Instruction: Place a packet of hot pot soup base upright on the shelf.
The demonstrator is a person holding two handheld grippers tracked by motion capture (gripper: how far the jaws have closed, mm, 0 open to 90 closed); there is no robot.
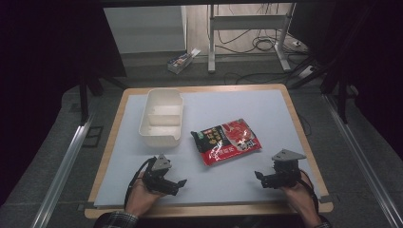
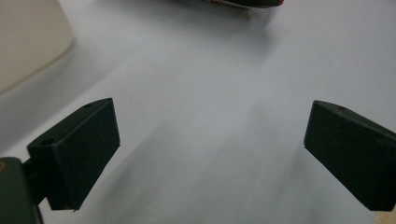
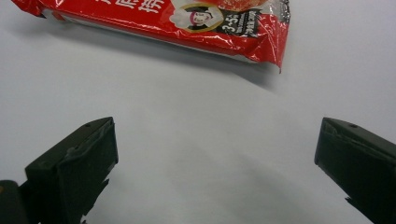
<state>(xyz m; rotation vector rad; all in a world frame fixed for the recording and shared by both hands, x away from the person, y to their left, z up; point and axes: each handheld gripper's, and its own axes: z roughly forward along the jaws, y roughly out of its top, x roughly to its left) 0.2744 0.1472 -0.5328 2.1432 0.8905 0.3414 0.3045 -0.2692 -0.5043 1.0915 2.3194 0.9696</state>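
A red and black snack packet point(image 1: 227, 140) lies flat near the middle of the pale table mat point(image 1: 247, 107). A white two-compartment container point(image 1: 161, 117) stands to its left, nothing in it. My left gripper point(image 1: 180, 183) rests low at the front left, open, its jaws wide apart over bare mat point(image 2: 210, 140); the container's wall point(image 2: 28, 42) and the packet's edge point(image 2: 247, 3) show at the top of the left gripper view. At the front right my right gripper point(image 1: 258, 176) is open too, with the packet point(image 3: 187, 23) lying just beyond its jaws point(image 3: 215, 158).
The mat sits on a wooden table point(image 1: 304, 142) with its front edge close to the person's hands. Beyond the table are a small box point(image 1: 182, 61) on the floor, a metal stand point(image 1: 247, 33) and loose cables. Rails point(image 1: 62, 166) run along both sides.
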